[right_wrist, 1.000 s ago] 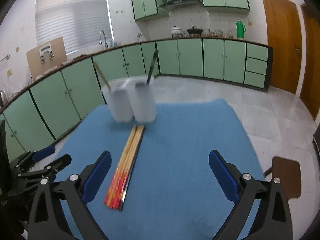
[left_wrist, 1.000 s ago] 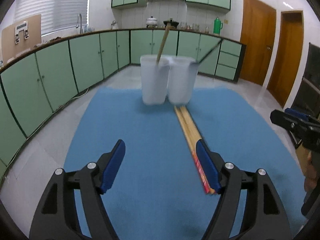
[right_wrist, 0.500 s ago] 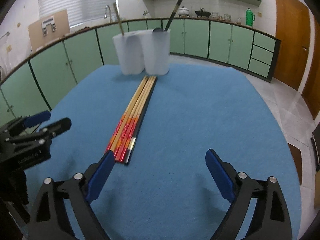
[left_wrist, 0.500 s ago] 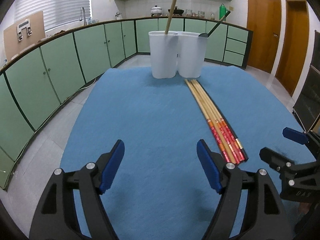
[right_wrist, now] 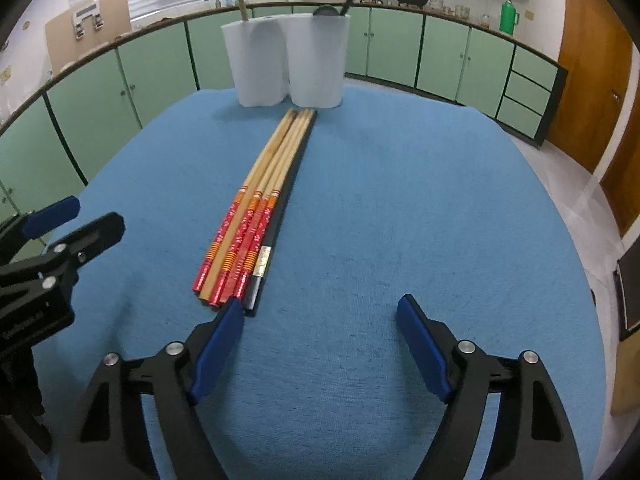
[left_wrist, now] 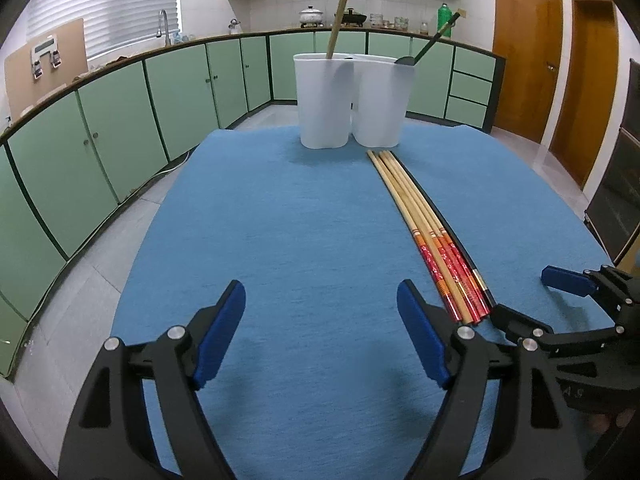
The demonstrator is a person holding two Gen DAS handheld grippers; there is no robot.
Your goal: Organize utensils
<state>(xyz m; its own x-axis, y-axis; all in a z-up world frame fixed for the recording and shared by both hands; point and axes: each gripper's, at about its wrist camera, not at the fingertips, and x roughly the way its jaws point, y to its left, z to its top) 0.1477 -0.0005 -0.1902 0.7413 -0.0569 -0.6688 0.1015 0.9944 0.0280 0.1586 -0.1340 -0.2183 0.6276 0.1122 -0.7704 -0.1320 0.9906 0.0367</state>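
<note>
Several wooden chopsticks (left_wrist: 432, 232) with red-and-orange handles, plus one black one, lie side by side on the blue cloth (left_wrist: 280, 220), handles toward me. Behind them stands a white two-compartment holder (left_wrist: 352, 100); one compartment has a wooden stick, the other a dark-handled utensil. My left gripper (left_wrist: 320, 292) hovers left of the handles, jaws opening, nothing between them. My right gripper (right_wrist: 320, 306) hangs just right of the chopsticks (right_wrist: 256, 208), jaws closing on empty air, its left fingertip by the black chopstick's end. The holder (right_wrist: 286, 60) is beyond.
The cloth (right_wrist: 420, 200) covers a round table with tiled floor around it. Green cabinets curve along the far wall, wooden doors stand at the right. The right gripper (left_wrist: 524, 296) shows at the left view's right edge, the left gripper (right_wrist: 92, 214) at the right view's left edge.
Both grippers have come down toward the cloth and tilted further down. The right jaws have narrowed and now sit close to the chopstick handles.
</note>
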